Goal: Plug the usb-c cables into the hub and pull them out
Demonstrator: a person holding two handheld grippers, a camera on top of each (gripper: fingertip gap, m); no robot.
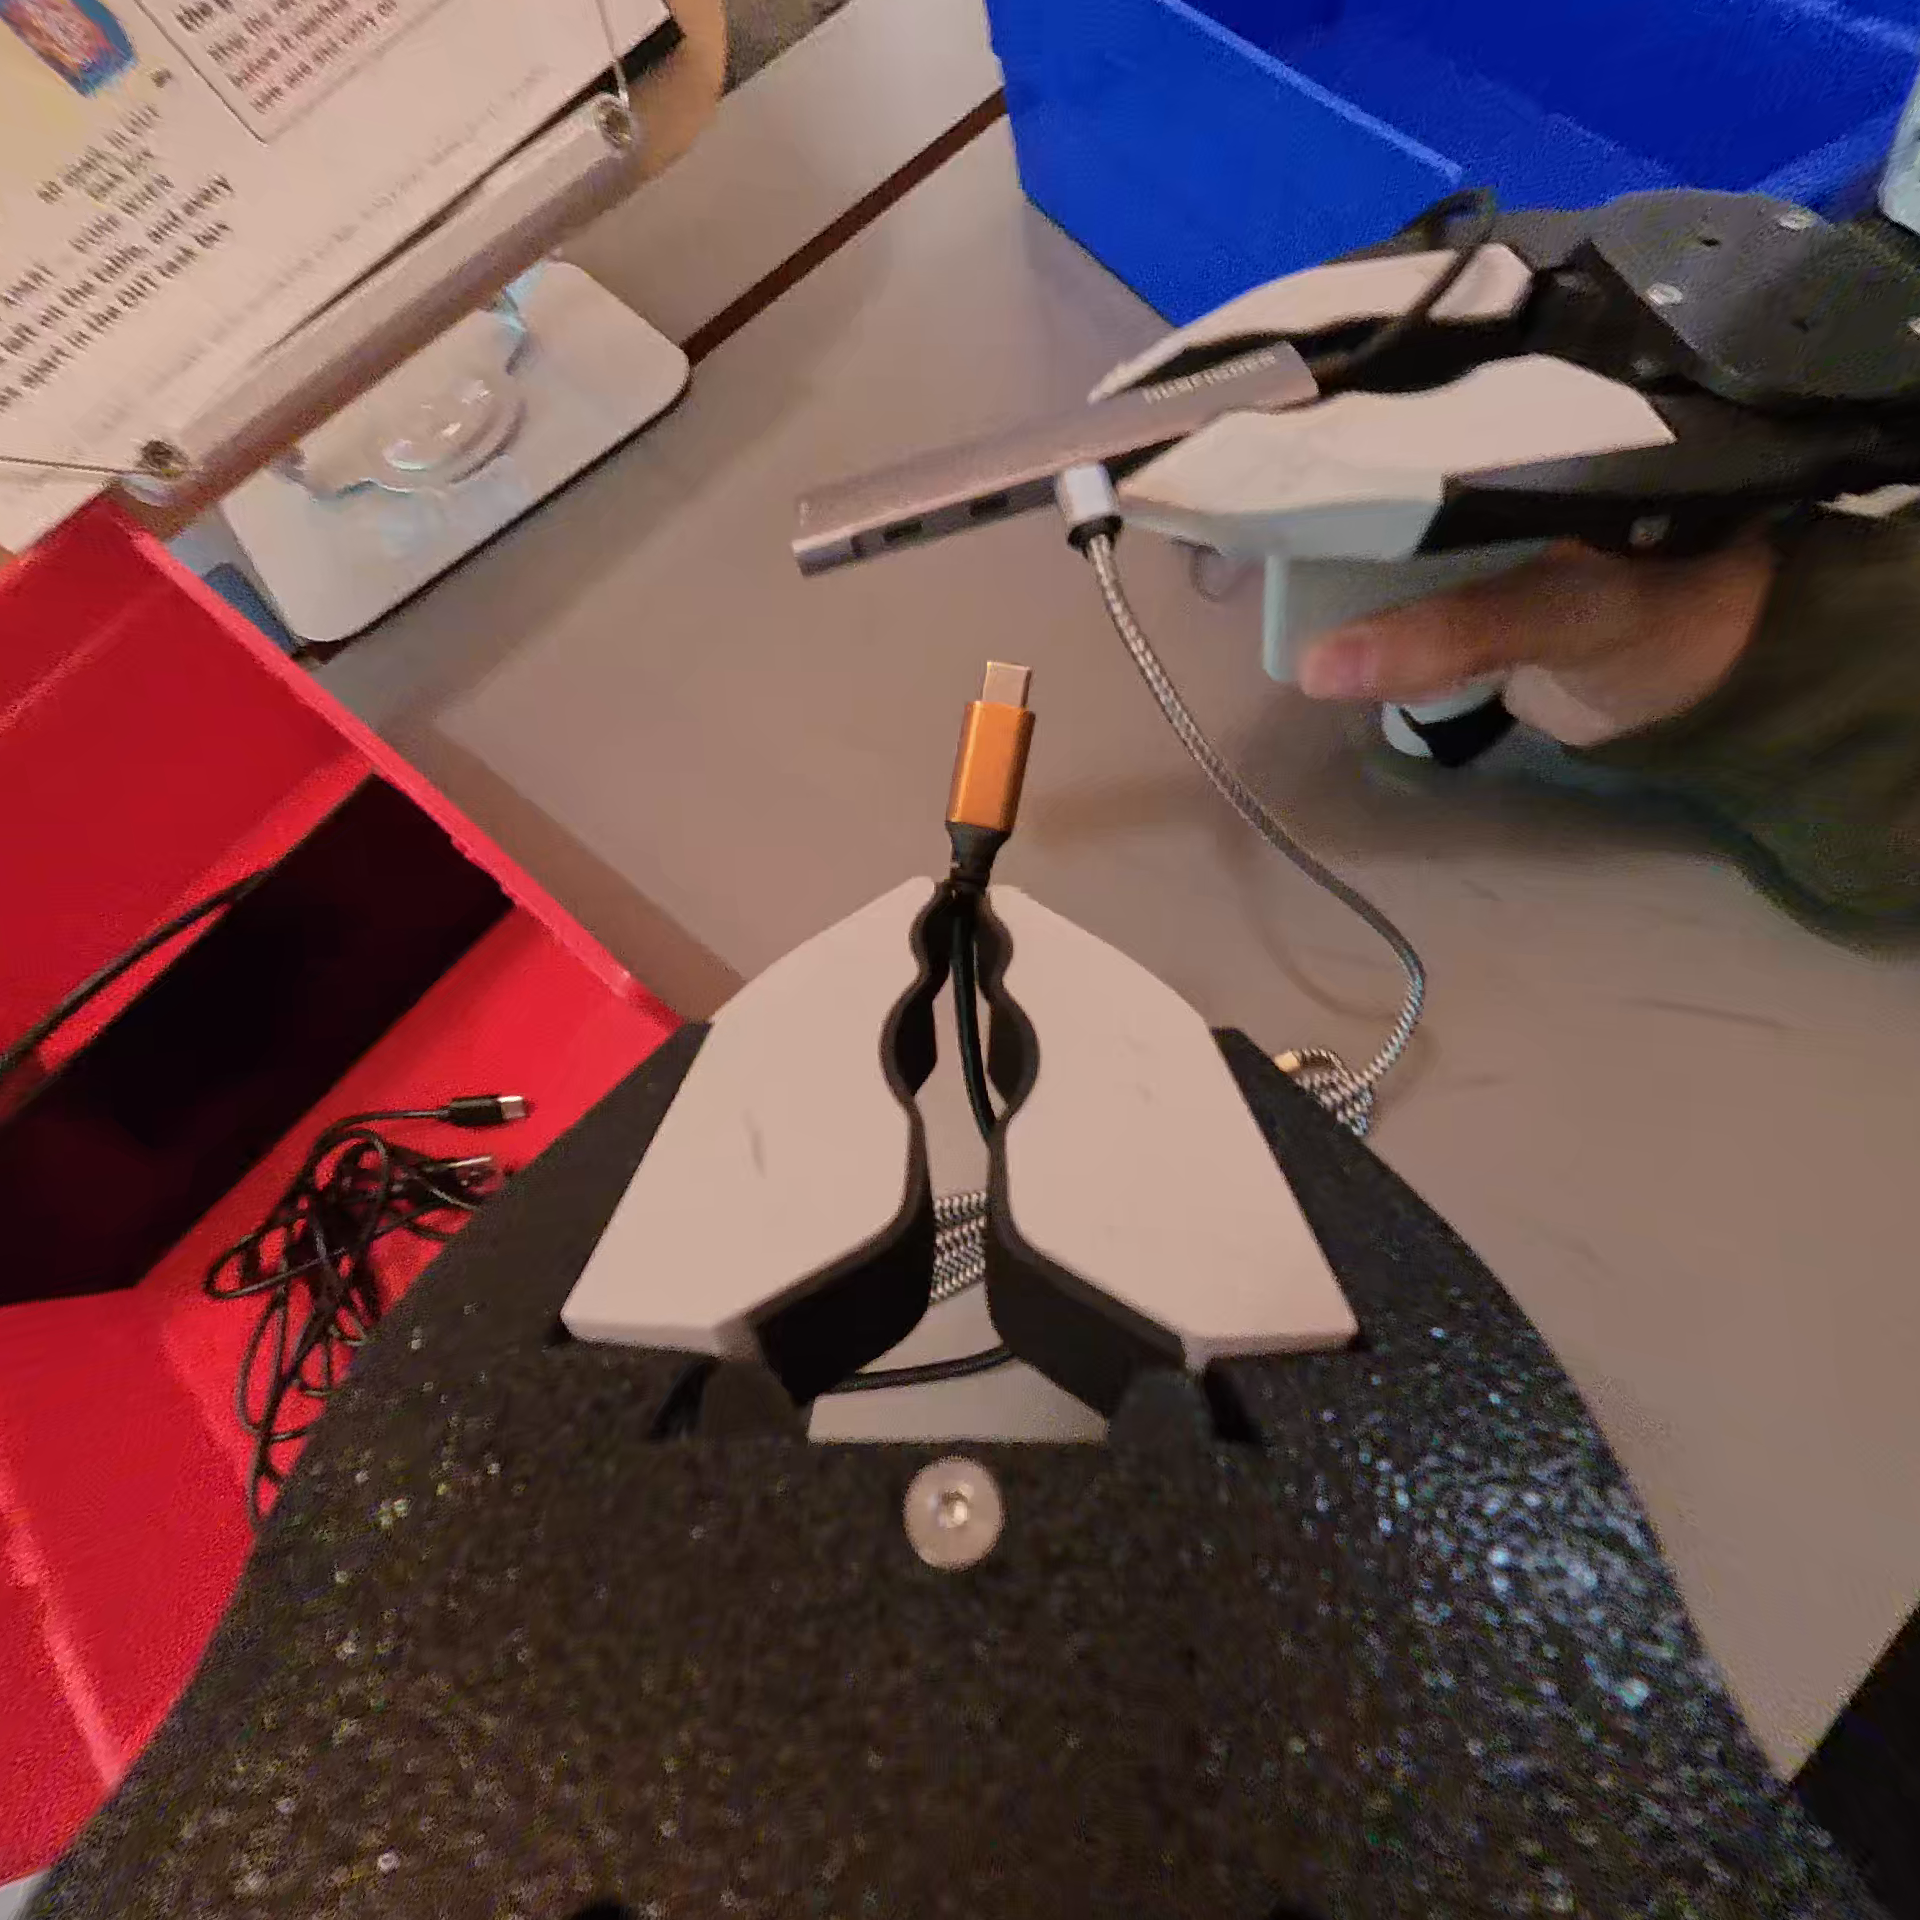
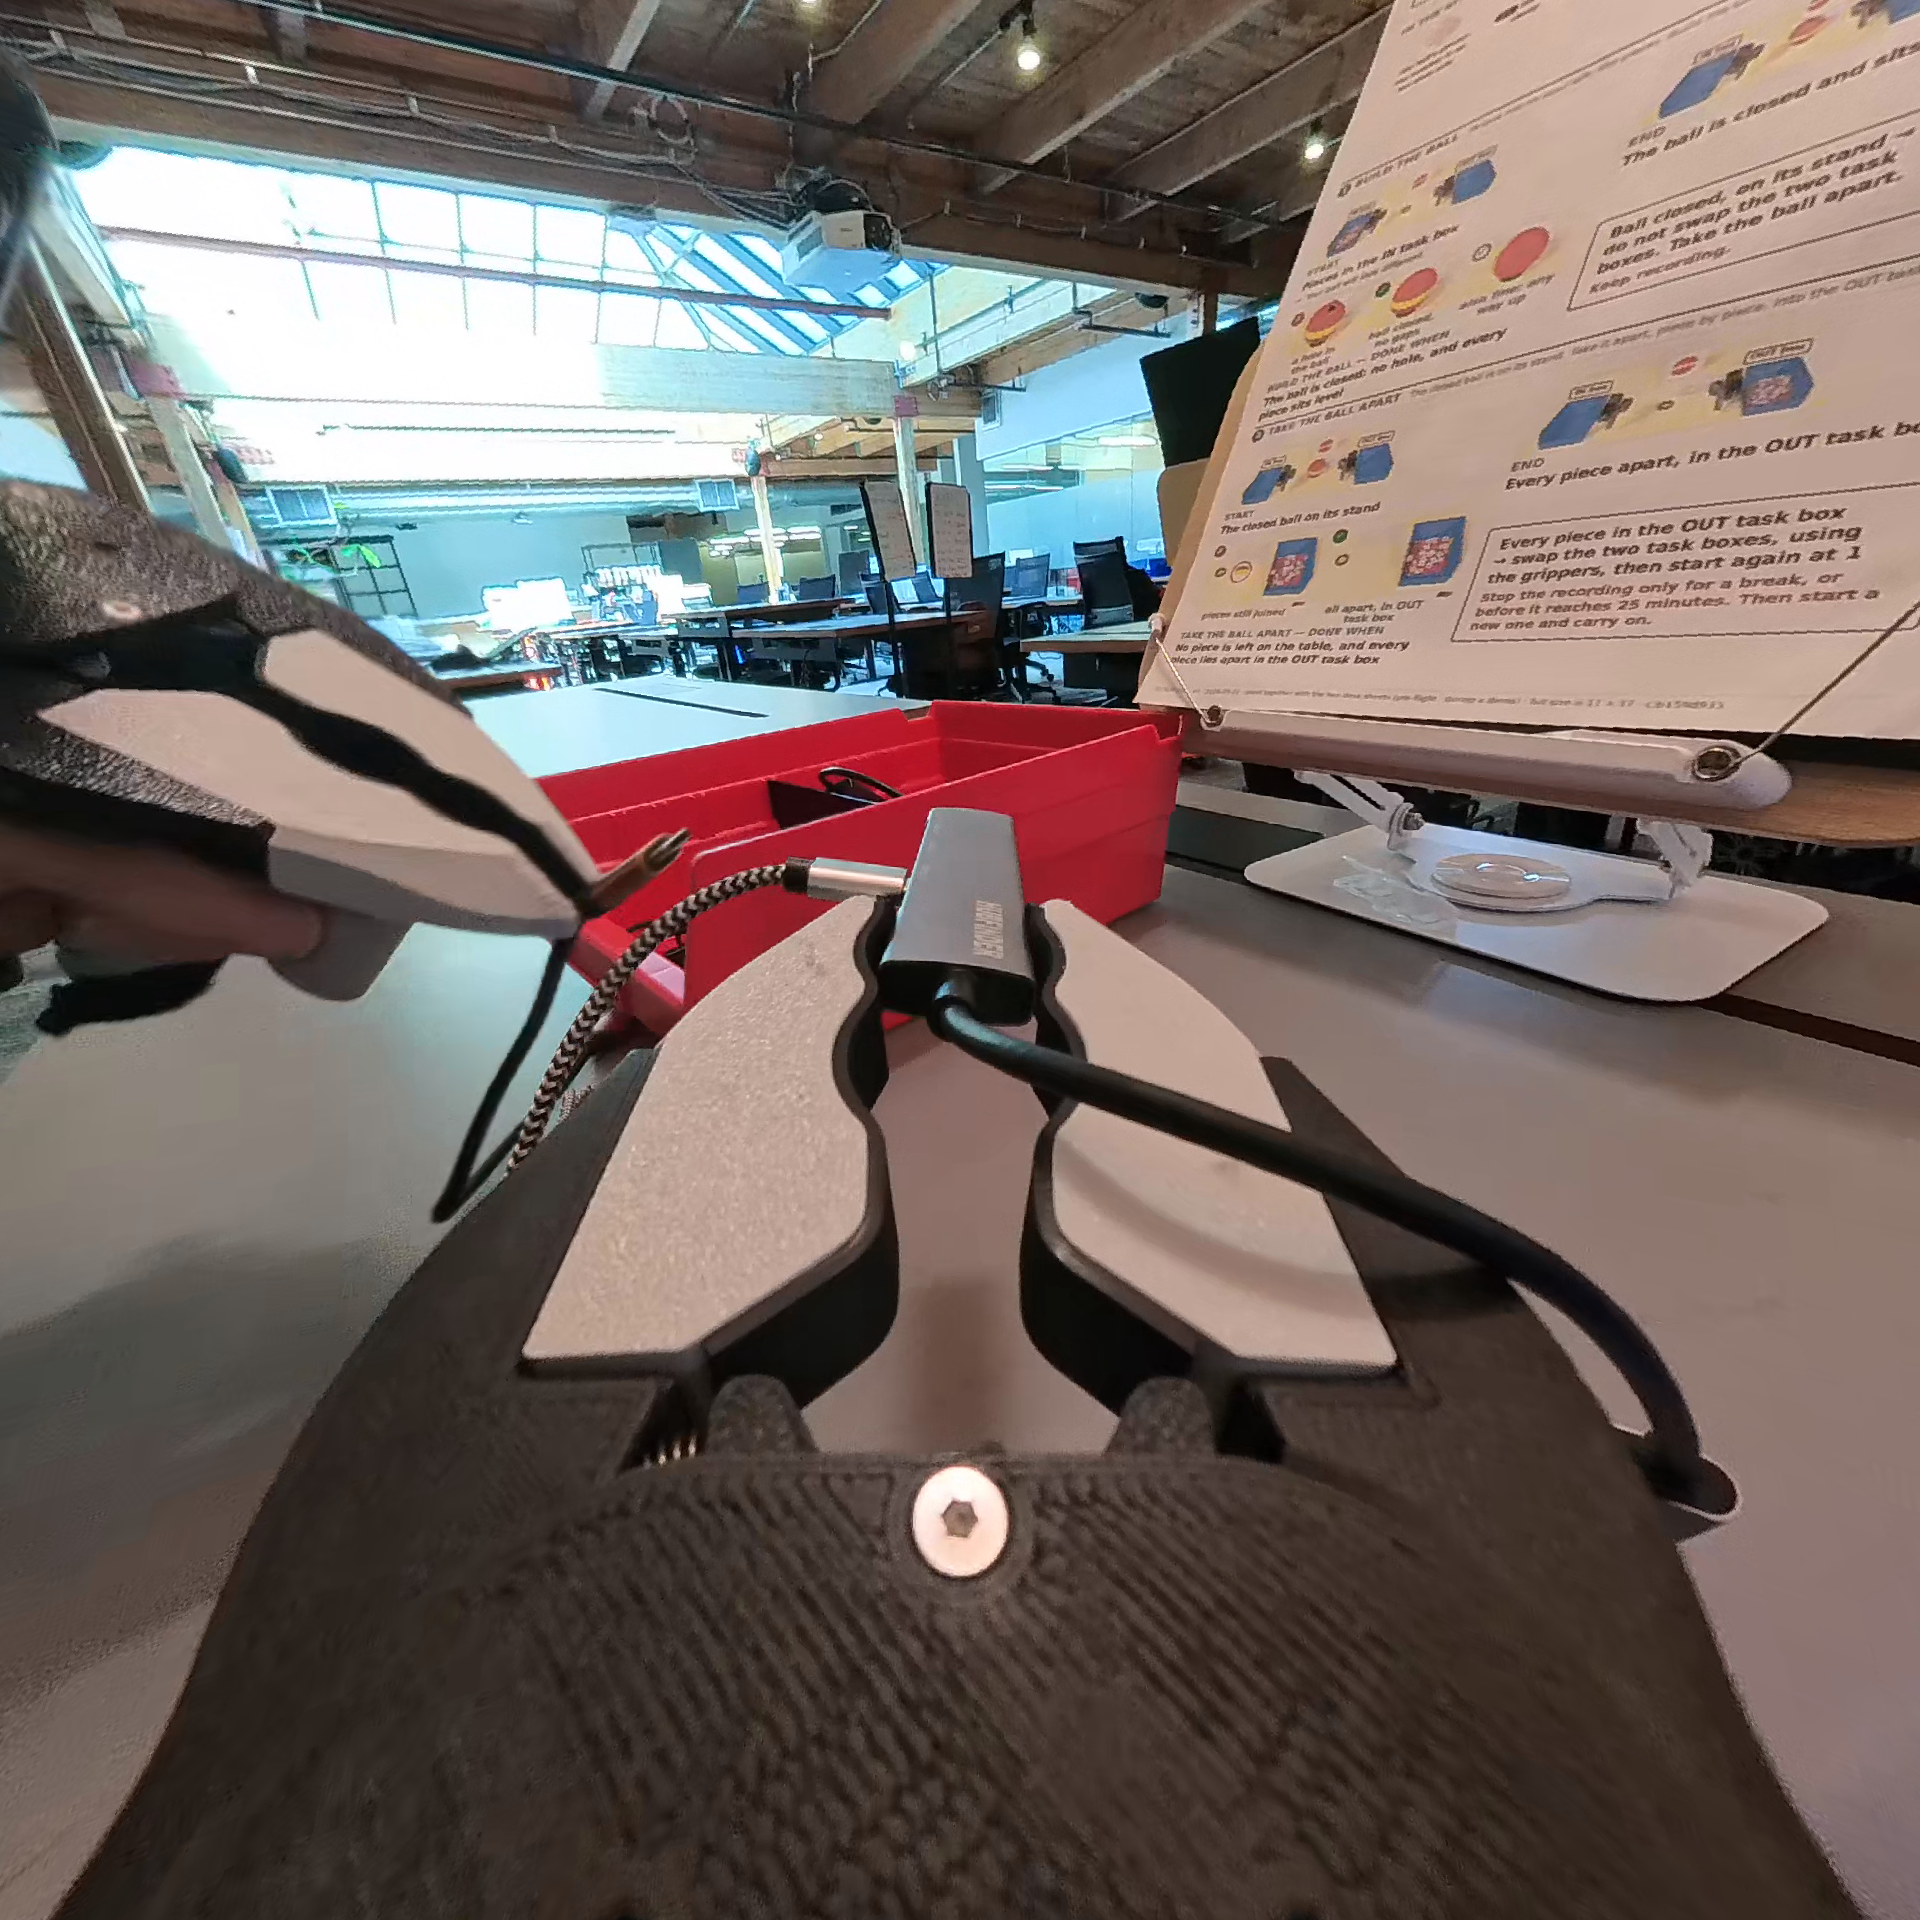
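My left gripper (image 1: 961,883) is pinched nearly closed on a thin black cable (image 1: 971,1039) just behind its orange-sleeved usb-c plug (image 1: 992,758), which sticks out past the fingertips with its metal tip bare and pointing toward the hub (image 1: 1049,447). The plug is near the hub, on the side nearer me, but not touching it.

My right gripper (image 2: 961,935) is clamped on the rear end of the grey hub (image 2: 961,894), holding it above the tabletop (image 1: 1558,1091). The hub's own black lead (image 2: 1299,1164) comes out of that rear end and loops back over my right finger (image 2: 1174,1153). A silver-headed plug (image 1: 1086,494) is seated in the hub's long side, close to the gripper, and its black-and-white braided cable (image 1: 1247,810) hangs from it to the tabletop, where it coils. Farther along that side of the hub two open ports (image 1: 940,520) show.

Beyond the hub from my right wrist view stands a red bin (image 2: 1039,821); a tangle of thin black cables (image 1: 332,1216) lies in it. Behind the hub in my left wrist view is a blue bin (image 1: 1299,156). A printed instruction sheet (image 2: 1610,364) leans on a white stand (image 2: 1538,914) beside the red bin.
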